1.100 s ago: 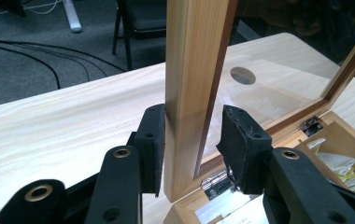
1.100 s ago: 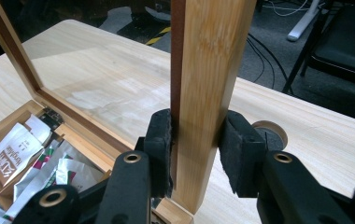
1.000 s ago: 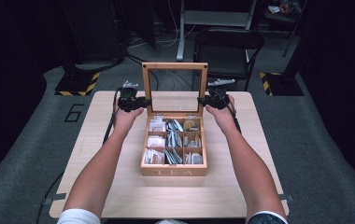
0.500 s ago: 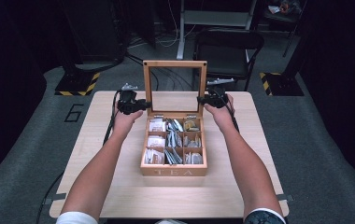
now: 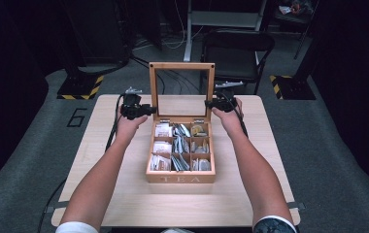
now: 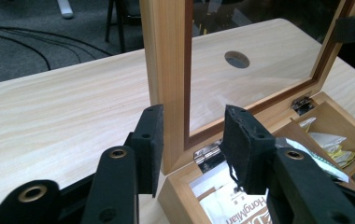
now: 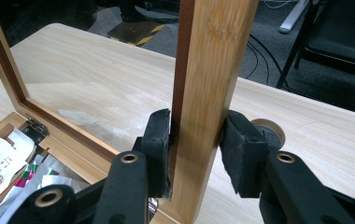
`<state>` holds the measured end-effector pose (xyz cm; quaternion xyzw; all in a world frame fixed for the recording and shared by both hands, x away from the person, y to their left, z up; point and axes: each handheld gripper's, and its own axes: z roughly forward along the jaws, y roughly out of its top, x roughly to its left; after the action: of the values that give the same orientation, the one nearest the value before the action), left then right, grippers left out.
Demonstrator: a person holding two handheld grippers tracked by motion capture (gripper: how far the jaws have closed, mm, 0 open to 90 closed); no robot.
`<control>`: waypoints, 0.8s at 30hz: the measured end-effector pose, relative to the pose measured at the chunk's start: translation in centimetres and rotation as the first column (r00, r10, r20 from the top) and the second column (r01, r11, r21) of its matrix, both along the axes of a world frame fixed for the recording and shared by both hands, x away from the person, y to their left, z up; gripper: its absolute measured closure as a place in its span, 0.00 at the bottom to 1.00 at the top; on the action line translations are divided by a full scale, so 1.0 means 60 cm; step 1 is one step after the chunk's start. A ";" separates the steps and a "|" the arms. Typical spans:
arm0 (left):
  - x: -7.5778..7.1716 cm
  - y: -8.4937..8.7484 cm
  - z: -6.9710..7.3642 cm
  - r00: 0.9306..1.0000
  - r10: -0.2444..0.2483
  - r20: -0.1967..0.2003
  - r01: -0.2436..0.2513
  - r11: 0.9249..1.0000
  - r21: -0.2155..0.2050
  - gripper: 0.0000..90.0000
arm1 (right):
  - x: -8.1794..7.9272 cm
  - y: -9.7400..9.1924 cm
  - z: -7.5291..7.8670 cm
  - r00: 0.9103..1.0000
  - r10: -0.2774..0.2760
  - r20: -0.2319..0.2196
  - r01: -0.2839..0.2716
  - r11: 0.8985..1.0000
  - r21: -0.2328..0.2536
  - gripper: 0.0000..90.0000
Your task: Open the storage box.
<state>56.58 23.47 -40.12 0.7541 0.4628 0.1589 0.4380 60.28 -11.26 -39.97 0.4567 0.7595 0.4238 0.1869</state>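
One wooden tea box (image 5: 181, 177) lettered TEA stands mid-tabletop (image 5: 100, 194), its glass-paned lid (image 5: 182, 66) upright and nine compartments holding packets. The left tool (image 6: 192, 135) straddles the lid's left post, jaws just opening, one pad clear. The right tool (image 7: 196, 140) is clamped on the right post.
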 end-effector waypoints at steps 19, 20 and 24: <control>-0.018 0.019 0.023 1.000 -0.013 0.016 0.013 1.000 -0.012 0.56 | -0.036 -0.008 0.025 1.000 -0.017 0.011 0.017 0.999 -0.036 0.51; -0.021 0.021 0.026 1.000 -0.015 0.015 0.015 1.000 -0.015 0.56 | -0.040 -0.008 0.028 1.000 -0.010 0.017 0.010 0.999 -0.042 0.51; -0.033 0.026 0.027 1.000 -0.009 0.030 0.010 0.999 -0.037 0.55 | -0.063 -0.010 0.039 0.999 0.011 0.039 -0.008 0.997 -0.078 0.48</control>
<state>54.59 25.04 -38.50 0.7456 0.4556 0.1596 0.4594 56.52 -11.88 -37.64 0.4369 0.7739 0.4037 0.2176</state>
